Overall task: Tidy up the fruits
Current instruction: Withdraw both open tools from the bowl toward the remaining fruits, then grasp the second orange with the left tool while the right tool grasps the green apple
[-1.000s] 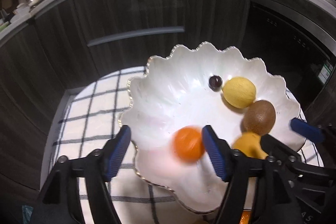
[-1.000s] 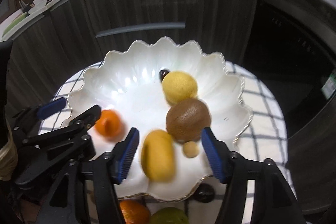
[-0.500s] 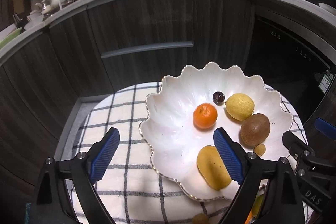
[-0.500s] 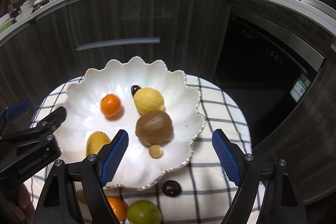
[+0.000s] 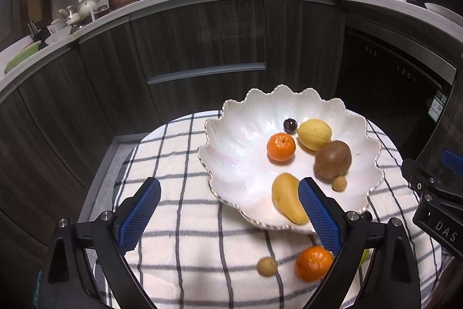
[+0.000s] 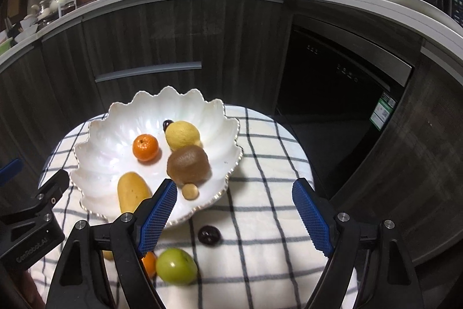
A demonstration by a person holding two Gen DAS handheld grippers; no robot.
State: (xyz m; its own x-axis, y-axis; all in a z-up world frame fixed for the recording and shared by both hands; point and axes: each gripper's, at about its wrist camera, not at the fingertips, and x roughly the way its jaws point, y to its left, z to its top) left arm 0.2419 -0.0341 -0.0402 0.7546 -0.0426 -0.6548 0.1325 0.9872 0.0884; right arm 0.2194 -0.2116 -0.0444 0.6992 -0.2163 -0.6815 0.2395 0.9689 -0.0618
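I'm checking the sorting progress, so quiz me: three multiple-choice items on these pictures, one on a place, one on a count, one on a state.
1. Where is the green fruit?
A. in the bowl
B. on the checked cloth, outside the bowl
C. in a gripper

2. How many fruits lie in the white bowl?
A. three
B. six
C. nine

3. How is the right gripper?
A. open and empty
B. shut on a lemon
C. shut on the bowl rim

Answers:
1 B: it sits on the cloth in front of the bowl.
2 B: orange, lemon, kiwi, mango, dark berry, small tan fruit.
3 A: nothing lies between its blue pads.
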